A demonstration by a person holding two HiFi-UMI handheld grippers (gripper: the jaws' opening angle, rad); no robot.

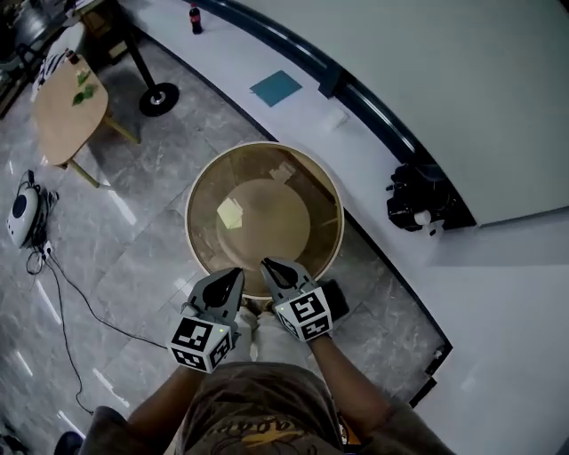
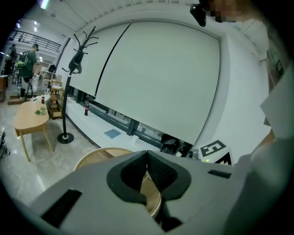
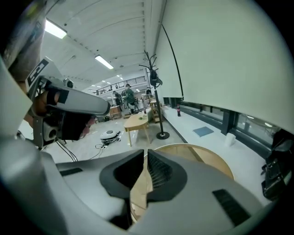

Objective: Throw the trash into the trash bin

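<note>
A round wooden trash bin (image 1: 199,191) stands on the grey floor right in front of me. A pale square piece (image 1: 229,213) lies on its bottom. Both grippers hang side by side over the bin's near rim, tips pointing at it. My left gripper (image 1: 236,274) is shut with nothing between its jaws, and so is my right gripper (image 1: 266,264). The left gripper view shows the left gripper (image 2: 147,155) with pads together above the bin's rim (image 2: 96,155). In the right gripper view the right gripper (image 3: 146,157) is empty too, with the bin (image 3: 211,160) just beyond.
A raised white ledge (image 1: 302,107) curves behind the bin, bearing a blue mat (image 1: 276,88), a white cup (image 1: 336,118), a bottle (image 1: 196,18) and a black device (image 1: 418,197). To the left stand a wooden table (image 1: 67,107), a coat stand base (image 1: 158,99) and a white device with cables (image 1: 22,213).
</note>
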